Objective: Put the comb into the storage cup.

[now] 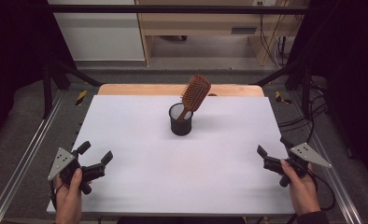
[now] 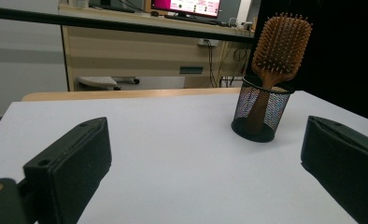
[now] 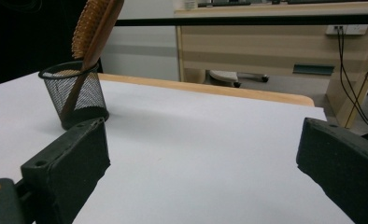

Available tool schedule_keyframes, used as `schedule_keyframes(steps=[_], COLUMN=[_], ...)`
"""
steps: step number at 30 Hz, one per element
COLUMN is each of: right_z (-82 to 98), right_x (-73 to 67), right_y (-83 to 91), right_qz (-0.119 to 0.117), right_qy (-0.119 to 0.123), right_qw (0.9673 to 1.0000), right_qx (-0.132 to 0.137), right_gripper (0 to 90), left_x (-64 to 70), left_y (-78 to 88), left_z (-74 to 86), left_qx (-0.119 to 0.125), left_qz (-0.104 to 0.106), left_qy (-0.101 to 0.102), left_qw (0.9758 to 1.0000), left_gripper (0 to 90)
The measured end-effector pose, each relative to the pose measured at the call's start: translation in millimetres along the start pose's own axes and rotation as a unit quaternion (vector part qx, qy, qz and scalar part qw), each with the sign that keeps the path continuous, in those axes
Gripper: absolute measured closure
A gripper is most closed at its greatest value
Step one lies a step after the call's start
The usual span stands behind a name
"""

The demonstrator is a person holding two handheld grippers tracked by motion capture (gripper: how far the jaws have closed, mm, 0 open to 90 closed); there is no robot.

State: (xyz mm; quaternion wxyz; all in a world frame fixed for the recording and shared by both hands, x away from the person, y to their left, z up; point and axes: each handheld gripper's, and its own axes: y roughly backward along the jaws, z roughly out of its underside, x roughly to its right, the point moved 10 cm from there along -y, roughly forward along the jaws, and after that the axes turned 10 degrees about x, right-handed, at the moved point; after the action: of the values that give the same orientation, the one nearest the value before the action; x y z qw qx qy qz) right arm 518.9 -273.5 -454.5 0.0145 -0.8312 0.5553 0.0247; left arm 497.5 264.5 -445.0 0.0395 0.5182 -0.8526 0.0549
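A black mesh cup (image 1: 180, 120) holds a wooden hairbrush (image 1: 194, 94) handle-down, leaning right, while the left gripper (image 1: 96, 157) and right gripper (image 1: 272, 148) gape empty, well apart from it.

The high view looks forward and down from above the person's side, taking in the whole white table (image 1: 140, 186). Each gripper view sits low near a front corner, facing inward across the tabletop; all three share the mesh cup (image 1: 180, 120) holding the hairbrush (image 1: 194, 93).
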Motion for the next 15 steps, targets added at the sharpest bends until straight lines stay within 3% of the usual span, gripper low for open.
schedule_keyframes(steps=[15], right_z=[13.6], right_x=[-13.7], right_y=[2.0], right_qz=[-0.018], right_qy=[0.005], right_qw=[0.9998], right_qx=[-0.01], right_gripper=[3.1], left_x=[-1.3], left_y=[5.8], left_z=[0.7], left_qx=[0.001], left_qz=[0.0], left_qy=[0.0], left_qw=[1.0], left_gripper=[1.8])
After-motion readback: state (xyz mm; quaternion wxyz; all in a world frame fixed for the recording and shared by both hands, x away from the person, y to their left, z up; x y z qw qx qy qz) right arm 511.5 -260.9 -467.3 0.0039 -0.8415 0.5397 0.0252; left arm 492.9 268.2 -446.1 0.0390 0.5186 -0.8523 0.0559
